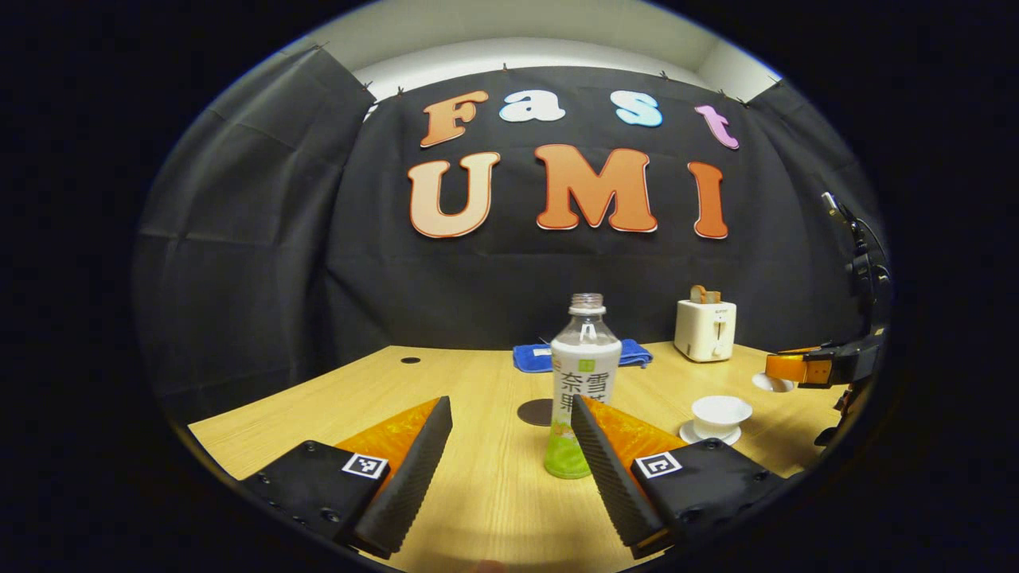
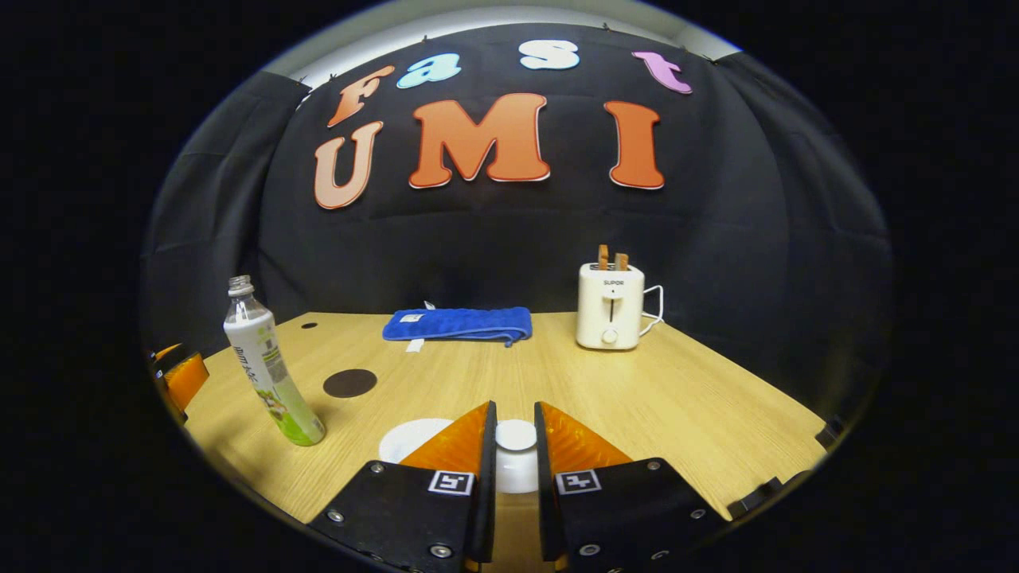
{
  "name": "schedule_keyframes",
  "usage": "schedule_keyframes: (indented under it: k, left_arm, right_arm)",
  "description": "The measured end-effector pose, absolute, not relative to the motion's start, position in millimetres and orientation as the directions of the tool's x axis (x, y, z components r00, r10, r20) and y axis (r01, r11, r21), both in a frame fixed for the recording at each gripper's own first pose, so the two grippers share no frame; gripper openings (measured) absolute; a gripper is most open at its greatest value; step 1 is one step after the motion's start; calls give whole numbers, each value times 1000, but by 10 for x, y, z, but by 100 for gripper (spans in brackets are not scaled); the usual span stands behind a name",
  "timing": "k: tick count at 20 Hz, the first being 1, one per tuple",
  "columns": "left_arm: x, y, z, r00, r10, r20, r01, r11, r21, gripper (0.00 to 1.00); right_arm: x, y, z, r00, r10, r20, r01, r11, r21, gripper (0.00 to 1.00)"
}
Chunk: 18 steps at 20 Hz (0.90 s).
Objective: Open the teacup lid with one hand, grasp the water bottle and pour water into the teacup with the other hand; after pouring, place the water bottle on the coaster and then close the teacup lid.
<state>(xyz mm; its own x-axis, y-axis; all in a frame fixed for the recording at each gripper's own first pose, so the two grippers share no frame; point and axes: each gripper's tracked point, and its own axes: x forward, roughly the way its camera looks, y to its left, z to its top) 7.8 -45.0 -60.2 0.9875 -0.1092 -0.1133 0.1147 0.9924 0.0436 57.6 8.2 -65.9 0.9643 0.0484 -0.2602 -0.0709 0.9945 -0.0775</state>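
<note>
An uncapped water bottle (image 1: 585,382) (image 2: 267,374) stands upright on the wooden table. My left gripper (image 1: 509,407) is open, and the bottle stands just ahead between its fingertips, close to the right one. A dark round coaster (image 1: 533,411) (image 2: 350,383) lies behind the bottle. The white teacup (image 1: 720,412) sits uncovered on its saucer (image 1: 694,434). To its right, in the left gripper view, my right gripper (image 1: 784,372) holds the white lid (image 1: 771,384) in the air. In the right gripper view my right gripper (image 2: 515,407) is shut on the lid's knob (image 2: 516,436). A white round rim (image 2: 410,438) shows beside the left finger.
A white toaster (image 1: 705,329) (image 2: 610,314) with bread slices stands at the back right. A folded blue towel (image 1: 532,356) (image 2: 458,325) lies along the back edge. The left gripper (image 2: 179,374) shows at the left edge of the right gripper view.
</note>
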Motion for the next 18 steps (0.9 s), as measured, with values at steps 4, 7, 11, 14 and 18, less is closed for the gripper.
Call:
schedule_keyframes:
  k: [4,7,11,14,18]
  left_arm:
    - [138,-712,-726,978,-153,-140,163,984,65,97]
    - [269,-898,-890,966,-178,-189,193,979,61,96]
    - [442,-957,-1022,951,-184,-250,204,978,53,98]
    - [618,-914,-1119,945,-153,-289,181,981,74,98]
    - [760,-931,-1347,924,-142,-355,189,977,102,96]
  right_arm:
    - [473,-285,-700,960,-10,-278,-10,997,-72,23]
    - [399,-521,-726,957,-49,-286,31,997,-66,23]
    - [312,-706,-777,949,-76,-305,55,995,-78,23]
    - [260,-829,-853,941,-94,-326,82,995,-52,23]
    - [221,-893,-908,936,-101,-338,91,995,-46,24]
